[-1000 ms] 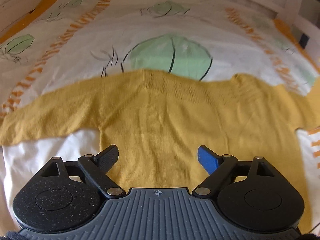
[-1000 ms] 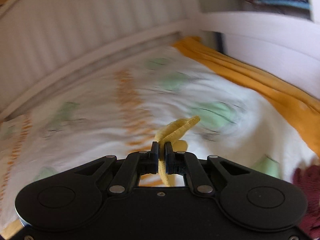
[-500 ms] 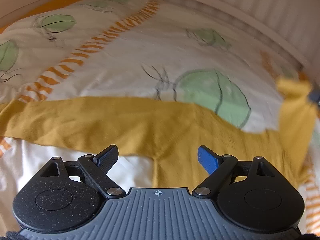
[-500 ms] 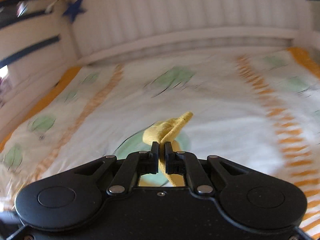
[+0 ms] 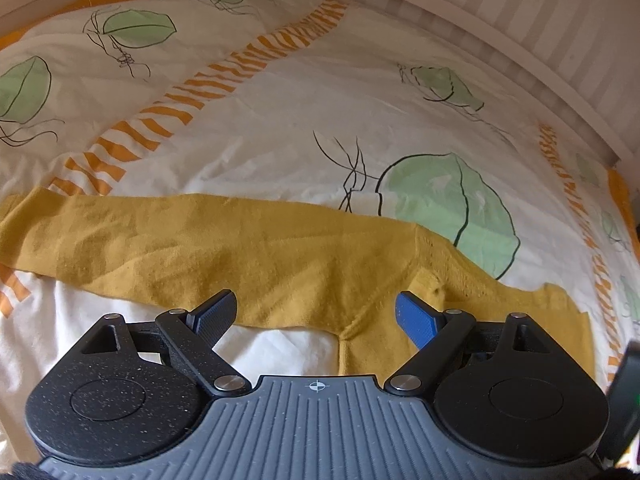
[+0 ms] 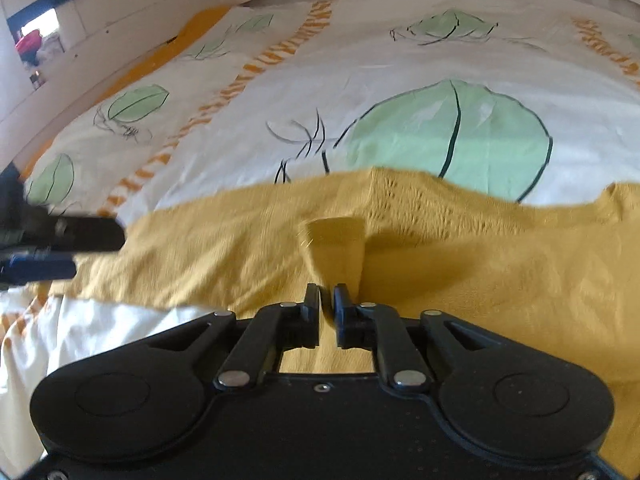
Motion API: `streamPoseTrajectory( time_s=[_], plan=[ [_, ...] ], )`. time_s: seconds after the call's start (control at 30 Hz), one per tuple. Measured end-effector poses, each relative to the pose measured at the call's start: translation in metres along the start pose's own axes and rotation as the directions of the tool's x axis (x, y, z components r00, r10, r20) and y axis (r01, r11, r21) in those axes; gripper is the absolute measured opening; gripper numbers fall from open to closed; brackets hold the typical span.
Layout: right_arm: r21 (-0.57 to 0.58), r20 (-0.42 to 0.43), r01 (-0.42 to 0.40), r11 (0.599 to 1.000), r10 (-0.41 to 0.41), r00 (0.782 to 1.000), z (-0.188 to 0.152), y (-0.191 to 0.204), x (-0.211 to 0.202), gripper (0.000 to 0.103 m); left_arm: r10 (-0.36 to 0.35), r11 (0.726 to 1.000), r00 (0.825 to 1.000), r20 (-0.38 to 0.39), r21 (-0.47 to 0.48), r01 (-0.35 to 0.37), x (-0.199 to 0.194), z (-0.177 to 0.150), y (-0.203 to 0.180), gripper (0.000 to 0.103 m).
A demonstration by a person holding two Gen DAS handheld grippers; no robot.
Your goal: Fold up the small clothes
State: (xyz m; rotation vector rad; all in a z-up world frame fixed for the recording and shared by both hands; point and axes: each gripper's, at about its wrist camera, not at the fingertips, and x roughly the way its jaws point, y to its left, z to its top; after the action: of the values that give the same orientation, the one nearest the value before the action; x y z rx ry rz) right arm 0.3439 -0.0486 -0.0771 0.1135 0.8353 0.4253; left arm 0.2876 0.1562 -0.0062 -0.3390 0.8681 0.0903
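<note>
Loosening right gripper (image 6: 327,300) off the yellow sweater's (image 6: 440,264) folded sleeve (image 6: 338,240), left gripper (image 5: 316,314) gaping empty; risking cuff snagging, dragging the fold undone.

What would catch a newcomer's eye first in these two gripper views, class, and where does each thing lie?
The mustard-yellow knitted sweater spread across the near part of the bed, one sleeve stretched out flat to the left. Behind it, the white bedspread with big green leaves and orange striped bands. In the right wrist view the right gripper, jaws just parting, has the folded-over cuff between them; the left gripper hangs wide open above the sweater's armpit.
</note>
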Motion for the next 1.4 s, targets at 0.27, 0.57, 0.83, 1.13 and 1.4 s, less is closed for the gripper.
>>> streamPoseTrajectory(
  time_s=[0.27, 0.57, 0.83, 1.13, 1.4],
  plan=[
    [-0.056, 0.045, 0.079, 0.995, -0.077, 0.996, -0.016, -0.029, -0.042, 0.051, -0.03, 0.999, 0.999, -0.024, 0.017, 0.03, 0.015, -0.005, -0.01, 0.086],
    [-0.028, -0.001, 0.232, 0.972, -0.232, 0.973, -0.039, -0.091, -0.093, 0.063, -0.046, 0.988, 0.995, -0.085, 0.146, 0.058, 0.05, -0.02, -0.041, 0.086],
    [0.056, 0.005, 0.248, 0.967, -0.249, 0.969, -0.047, -0.127, -0.113, 0.07, -0.043, 0.962, 0.993, -0.109, 0.263, 0.07, 0.077, -0.038, -0.058, 0.076],
    [0.109, 0.039, 0.205, 0.973, -0.21, 0.977, -0.043, -0.134, -0.125, 0.072, -0.076, 0.956, 0.99, -0.116, 0.274, 0.105, 0.092, -0.04, -0.061, 0.059],
    [0.134, -0.005, 0.205, 0.969, -0.207, 0.978, -0.043, -0.142, -0.116, 0.072, -0.061, 0.943, 0.993, -0.096, 0.32, 0.089, 0.092, -0.041, -0.073, 0.05]
  ],
)
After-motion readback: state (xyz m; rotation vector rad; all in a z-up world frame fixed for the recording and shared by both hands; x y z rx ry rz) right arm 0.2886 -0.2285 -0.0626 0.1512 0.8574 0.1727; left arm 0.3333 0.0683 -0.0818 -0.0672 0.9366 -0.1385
